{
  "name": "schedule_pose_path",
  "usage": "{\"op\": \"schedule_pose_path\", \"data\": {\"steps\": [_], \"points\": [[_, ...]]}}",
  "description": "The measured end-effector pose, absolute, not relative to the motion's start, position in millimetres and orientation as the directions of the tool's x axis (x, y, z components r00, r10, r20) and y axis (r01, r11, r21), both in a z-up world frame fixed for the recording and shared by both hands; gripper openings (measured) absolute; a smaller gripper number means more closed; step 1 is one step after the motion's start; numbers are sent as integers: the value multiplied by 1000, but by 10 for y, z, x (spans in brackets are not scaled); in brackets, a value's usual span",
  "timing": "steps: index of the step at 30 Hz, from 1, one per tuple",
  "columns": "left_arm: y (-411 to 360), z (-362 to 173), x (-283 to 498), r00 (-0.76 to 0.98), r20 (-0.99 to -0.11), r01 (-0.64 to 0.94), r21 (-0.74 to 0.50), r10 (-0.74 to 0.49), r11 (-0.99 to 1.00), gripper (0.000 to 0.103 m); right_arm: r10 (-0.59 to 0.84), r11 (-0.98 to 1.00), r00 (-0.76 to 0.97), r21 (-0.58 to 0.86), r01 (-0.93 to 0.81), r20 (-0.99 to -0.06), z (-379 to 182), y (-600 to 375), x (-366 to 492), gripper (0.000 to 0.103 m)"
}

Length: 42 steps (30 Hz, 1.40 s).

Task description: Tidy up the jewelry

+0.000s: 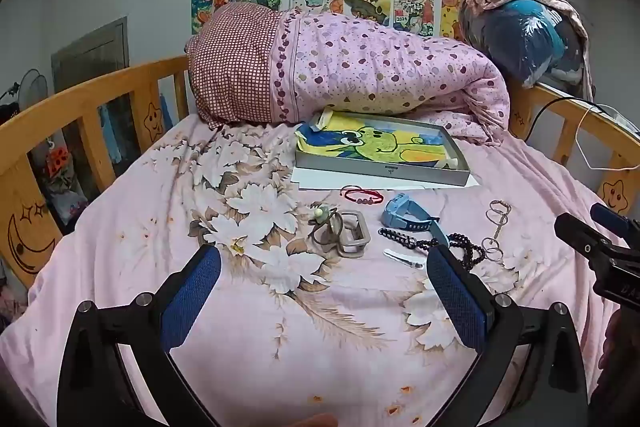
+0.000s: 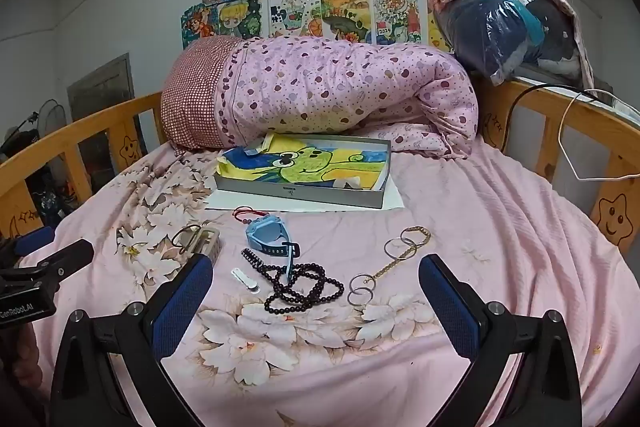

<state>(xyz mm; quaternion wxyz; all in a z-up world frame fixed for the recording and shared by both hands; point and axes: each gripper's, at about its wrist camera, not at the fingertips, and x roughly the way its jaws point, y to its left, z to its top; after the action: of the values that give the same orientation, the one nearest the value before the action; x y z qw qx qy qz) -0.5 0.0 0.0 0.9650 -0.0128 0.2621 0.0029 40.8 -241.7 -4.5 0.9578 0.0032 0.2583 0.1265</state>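
where the quilt [image 2: 320, 91] ends, the grey tray [image 2: 296, 193] holds a frog drawing [image 2: 312, 163].

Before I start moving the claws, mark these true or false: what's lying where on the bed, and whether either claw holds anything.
1. The left claw grips the beads. False: it is open and empty.
2. The watch lies on the bedsheet. True.
3. The box holds the red bracelet. False: the bracelet lies on the sheet in front of the box.
4. The right claw is open and empty. True.
5. The ring chain lies right of the beads in the right view. True.
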Motion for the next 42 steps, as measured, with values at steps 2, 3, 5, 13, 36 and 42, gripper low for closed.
{"op": "schedule_pose_path", "data": {"steps": [2,3,5,13,36,42], "points": [[-1,0,-4,859,-511,-12,-21,-1,1000,101,243,968,835,69,-241,-494,-49,-2412,412,103],[-1,-1,-2,858,-513,-12,-22,-1,1000,101,244,968,835,70,-242,-493,-51,-2412,413,103],[-3,-2,-4,858,-514,-13,-24,-1,1000,101,243,968,836,70,-241,-492,-53,-2414,413,103],[-34,-13,-18,856,-517,-9,-25,-5,1000,101,246,967,829,71,-244,-502,-83,-2395,415,103],[-58,30,-34,858,-514,-3,-15,-5,1000,101,250,967,826,80,-244,-506,-75,-2411,410,103],[-62,29,-35,858,-513,-4,-14,-4,1000,101,251,966,826,79,-245,-505,-72,-2420,410,103]]}}
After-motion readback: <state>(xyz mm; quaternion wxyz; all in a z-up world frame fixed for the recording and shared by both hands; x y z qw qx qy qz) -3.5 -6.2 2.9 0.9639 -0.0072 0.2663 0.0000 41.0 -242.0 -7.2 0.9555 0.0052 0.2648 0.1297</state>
